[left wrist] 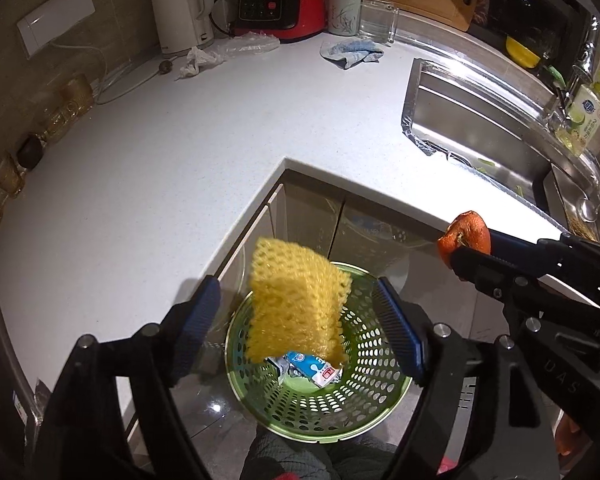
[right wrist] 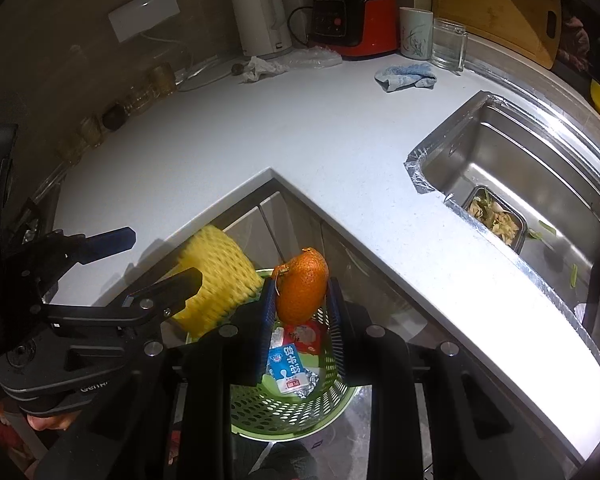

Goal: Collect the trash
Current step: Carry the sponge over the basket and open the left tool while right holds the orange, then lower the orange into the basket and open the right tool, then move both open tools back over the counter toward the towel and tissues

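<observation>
Left tool (left wrist: 300, 312) spread wide, blue ribbed pads clear of yellow foam mesh fruit sleeve (left wrist: 296, 300), which hangs blurred between them (judged released, in free fall) directly above round green perforated plastic basket (left wrist: 374, 396). Right tool (right wrist: 300, 304) pinching orange citrus peel (right wrist: 302, 286) between blue pads, held over near rim of same basket; not yet let go.

Progress, judged: mid-task, well past start. Already in basket: flattened blue-and-white milk carton (right wrist: 288, 368), red-and-white wrapper (right wrist: 304, 336), scrap of silver foil (right wrist: 310, 382). Sleeve about to join them; peel next.

Left to collect, as far as visible: crumpled white tissue (left wrist: 196, 62) and clear plastic bag (left wrist: 252, 42) at back of white speckled worktop (left wrist: 160, 160), beside white electric kettle (left wrist: 180, 8). Small dark round item near tissue too small to identify. Blue-grey rag (left wrist: 352, 52) probably a cleaning cloth, not trash (uncertain).

Containers:
- Green basket: on grey floor in inner corner of L-shaped worktop, roughly a quarter full.
- Stainless steel sink (right wrist: 540, 184): holds small rectangular metal strainer tray (right wrist: 518, 232) with vegetable scraps; a few green bits loose on sink floor.
- Clear glass jar (right wrist: 448, 44): appears empty.
- White patterned ceramic cup (right wrist: 414, 32): contents not visible.
</observation>
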